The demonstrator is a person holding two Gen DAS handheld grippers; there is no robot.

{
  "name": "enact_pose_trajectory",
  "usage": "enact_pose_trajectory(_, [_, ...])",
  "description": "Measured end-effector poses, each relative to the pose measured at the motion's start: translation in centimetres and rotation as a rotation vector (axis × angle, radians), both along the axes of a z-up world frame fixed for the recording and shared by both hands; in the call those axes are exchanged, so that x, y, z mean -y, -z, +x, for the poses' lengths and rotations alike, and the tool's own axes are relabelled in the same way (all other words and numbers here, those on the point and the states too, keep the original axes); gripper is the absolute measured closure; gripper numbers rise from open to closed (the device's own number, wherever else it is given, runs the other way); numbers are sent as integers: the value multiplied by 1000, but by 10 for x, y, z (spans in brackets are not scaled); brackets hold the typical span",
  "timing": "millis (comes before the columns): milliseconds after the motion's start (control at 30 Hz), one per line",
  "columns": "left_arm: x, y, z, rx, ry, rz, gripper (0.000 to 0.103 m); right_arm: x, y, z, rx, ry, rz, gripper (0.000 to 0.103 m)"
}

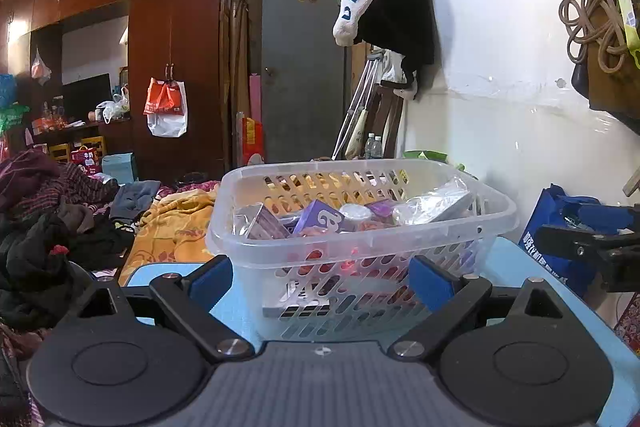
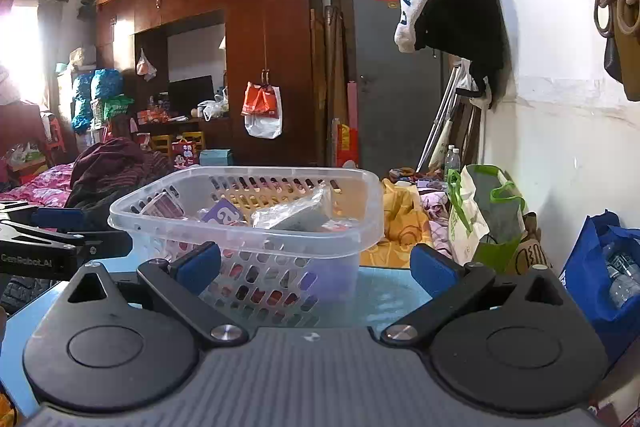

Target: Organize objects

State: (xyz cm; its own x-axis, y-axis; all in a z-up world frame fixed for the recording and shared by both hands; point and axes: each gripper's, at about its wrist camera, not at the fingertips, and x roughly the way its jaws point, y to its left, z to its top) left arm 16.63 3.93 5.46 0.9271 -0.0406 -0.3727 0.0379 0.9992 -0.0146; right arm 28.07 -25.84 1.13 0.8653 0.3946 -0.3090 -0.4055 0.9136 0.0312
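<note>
Left wrist view: clear plastic basket (image 1: 360, 223) sits on the light blue worktop (image 1: 516, 255), near its far edge. Left gripper (image 1: 322, 281) jaws apart, straddling the basket's near wall, pads not touching. Basket holds a purple box (image 1: 320, 221) and a clear-wrapped packet (image 1: 436, 203). Right gripper (image 2: 320, 265) jaws apart too, holding nothing, basket ahead and left of centre.

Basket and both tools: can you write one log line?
left tool: open, empty | right tool: open, empty | basket: on blue table, holds packets
</note>
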Motion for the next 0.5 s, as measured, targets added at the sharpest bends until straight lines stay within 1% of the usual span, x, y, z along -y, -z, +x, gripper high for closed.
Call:
enact_pose_trajectory(233, [4, -5, -4, 12, 1, -1, 7, 0, 0, 0, 5, 6, -8, 0])
enact_pose_trajectory(500, [10, -2, 0, -4, 7, 1, 7, -1, 1, 1, 7, 4, -16, 0])
